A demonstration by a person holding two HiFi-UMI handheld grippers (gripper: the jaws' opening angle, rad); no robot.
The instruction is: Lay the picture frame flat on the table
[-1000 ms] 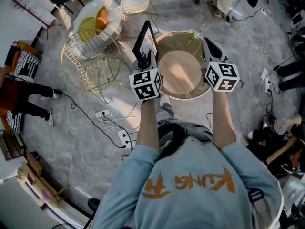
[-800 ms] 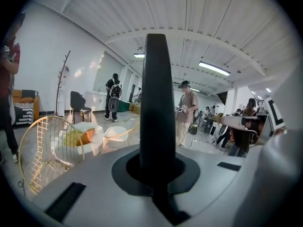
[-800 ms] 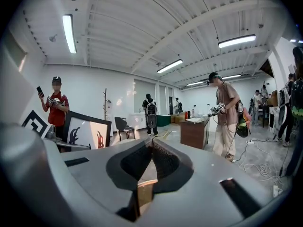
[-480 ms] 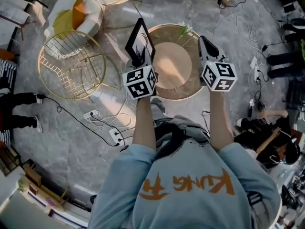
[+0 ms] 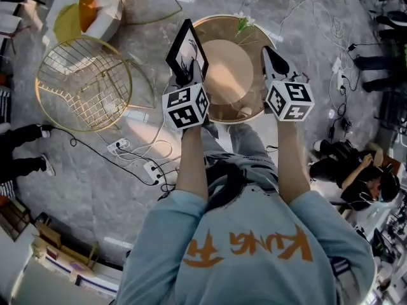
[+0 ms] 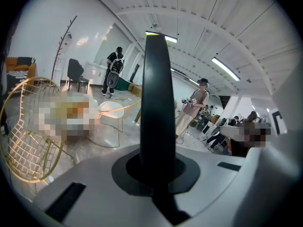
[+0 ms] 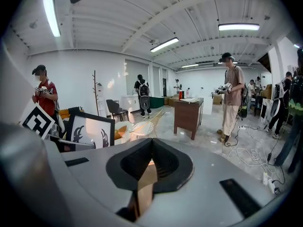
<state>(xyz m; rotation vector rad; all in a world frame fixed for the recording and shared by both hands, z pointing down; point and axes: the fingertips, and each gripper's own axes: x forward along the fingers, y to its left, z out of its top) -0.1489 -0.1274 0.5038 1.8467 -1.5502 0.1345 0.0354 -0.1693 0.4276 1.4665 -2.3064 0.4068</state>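
A grey stone floor (image 5: 95, 170) strewn with cables (image 5: 137, 154) surrounds the round wooden desk (image 5: 254, 110), which lies just ahead of and between our two tools. Our left hand-held gripper (image 5: 185, 77) is clamped on the lower edge of the picture frame (image 5: 186, 49). The frame stands on edge, rising up and away from the jaws over the desk's left rim. The left gripper view shows the frame only as a dark upright bar; the right gripper view shows its printed face. Our right hand-held gripper (image 5: 268, 54) is closed on nothing.
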